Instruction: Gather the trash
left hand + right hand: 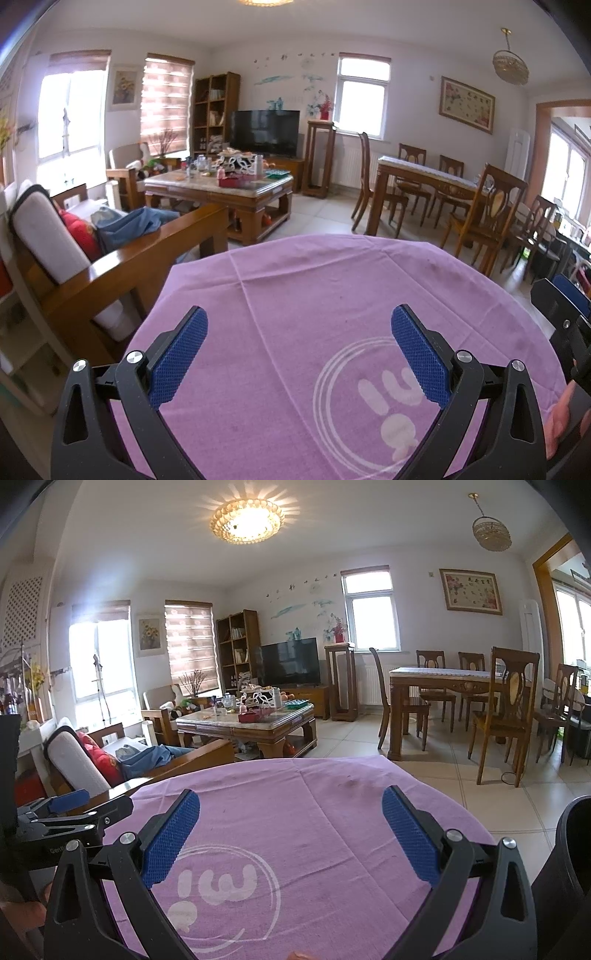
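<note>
Hovering over a purple cloth (295,314), the left gripper (299,354) has its 2 blue-padded fingers (177,362) spread wide with nothing between them. The right gripper (290,834) stands the same way, spread and empty, above the same cloth; the left one also shows at the far left edge of the right wrist view.

The cloth bears a white printed logo (221,890) and a few faint stains, and no trash lies on it that I can make out. Out beyond its far edge stand a wooden sofa (122,258), then a cluttered coffee table (221,192), a television (264,133) and a dining table (424,177) with chairs.

Trash, if any is in view, is most likely among the clutter on the coffee table, well apart from both grippers; it is too small to tell what is rubbish there. A dark, rounded container (569,860) at the right edge of the right wrist view may be a bin.

Household scraps are probably light, soft and crushable, so a pinch across the middle should hold; slick wrappers may slip, and glassware nearby needs care.
</note>
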### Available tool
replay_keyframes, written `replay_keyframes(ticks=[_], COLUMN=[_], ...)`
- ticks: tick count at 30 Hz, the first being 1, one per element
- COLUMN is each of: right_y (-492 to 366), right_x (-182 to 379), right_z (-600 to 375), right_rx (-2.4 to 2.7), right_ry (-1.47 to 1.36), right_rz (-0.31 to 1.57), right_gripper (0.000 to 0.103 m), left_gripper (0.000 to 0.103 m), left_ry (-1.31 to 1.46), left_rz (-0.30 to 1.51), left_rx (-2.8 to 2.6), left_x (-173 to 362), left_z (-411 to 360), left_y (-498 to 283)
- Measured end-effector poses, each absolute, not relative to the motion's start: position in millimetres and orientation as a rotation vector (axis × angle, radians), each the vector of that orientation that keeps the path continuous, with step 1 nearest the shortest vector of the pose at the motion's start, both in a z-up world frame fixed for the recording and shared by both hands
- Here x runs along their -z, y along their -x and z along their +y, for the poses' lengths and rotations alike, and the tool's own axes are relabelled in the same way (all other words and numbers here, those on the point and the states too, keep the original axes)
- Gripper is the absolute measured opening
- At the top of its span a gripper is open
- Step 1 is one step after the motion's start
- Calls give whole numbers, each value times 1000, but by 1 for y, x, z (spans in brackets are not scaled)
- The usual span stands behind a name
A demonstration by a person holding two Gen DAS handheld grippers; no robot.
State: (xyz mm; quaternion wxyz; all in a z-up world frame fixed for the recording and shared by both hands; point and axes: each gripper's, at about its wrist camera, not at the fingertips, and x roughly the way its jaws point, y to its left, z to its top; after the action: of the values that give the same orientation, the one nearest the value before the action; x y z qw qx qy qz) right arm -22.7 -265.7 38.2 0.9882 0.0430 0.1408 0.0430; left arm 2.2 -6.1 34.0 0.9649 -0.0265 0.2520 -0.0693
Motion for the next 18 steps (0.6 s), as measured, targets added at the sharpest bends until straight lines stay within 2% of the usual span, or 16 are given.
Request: replay_keyframes(ticks=[18], right_y=[23], right_x=[-37], right_z=[-268], right_rx=[-86], right_ry=[-89], right_rz=[281], right_gripper=[98], left_gripper=[98], left_ry=[52], left_rz=[508], left_rx=[140], left_x=[-35], left_z=[-6], left_y=[-1])
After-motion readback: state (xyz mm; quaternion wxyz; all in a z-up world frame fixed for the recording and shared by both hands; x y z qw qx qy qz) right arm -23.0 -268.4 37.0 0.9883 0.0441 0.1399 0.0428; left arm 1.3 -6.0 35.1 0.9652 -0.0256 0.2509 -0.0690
